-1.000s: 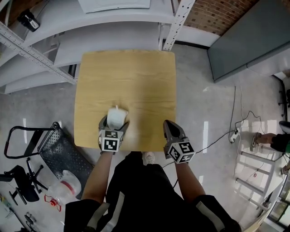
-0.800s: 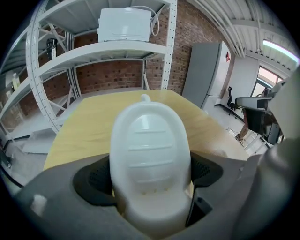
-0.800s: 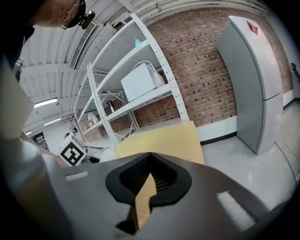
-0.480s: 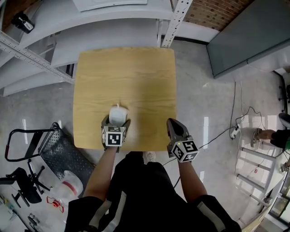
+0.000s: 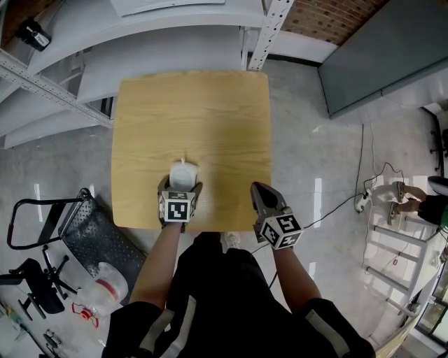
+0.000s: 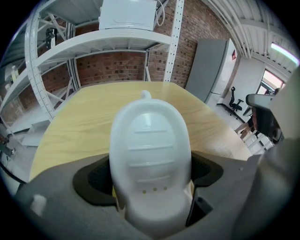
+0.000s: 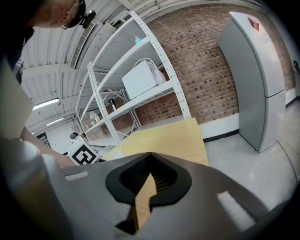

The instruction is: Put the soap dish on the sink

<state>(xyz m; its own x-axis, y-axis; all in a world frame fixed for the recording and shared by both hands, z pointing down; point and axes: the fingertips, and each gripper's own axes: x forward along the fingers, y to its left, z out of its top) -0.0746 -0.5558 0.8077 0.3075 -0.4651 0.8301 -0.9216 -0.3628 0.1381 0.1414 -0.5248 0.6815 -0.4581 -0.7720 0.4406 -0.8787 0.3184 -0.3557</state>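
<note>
A white ribbed soap dish is clamped between the jaws of my left gripper, held low over the near part of the wooden table. Its rounded end points away from me, and three small holes show near its held end. My right gripper is shut with nothing in it, hovering at the table's near right edge. No sink shows in any view.
White metal shelving stands beyond the table, with a white appliance on an upper shelf. A folded black cart lies on the floor at the left. A grey cabinet and cables are at the right.
The left gripper with the soap dish has shifted slightly right and nearer. The right gripper dipped right, then came back; it stays shut.
</note>
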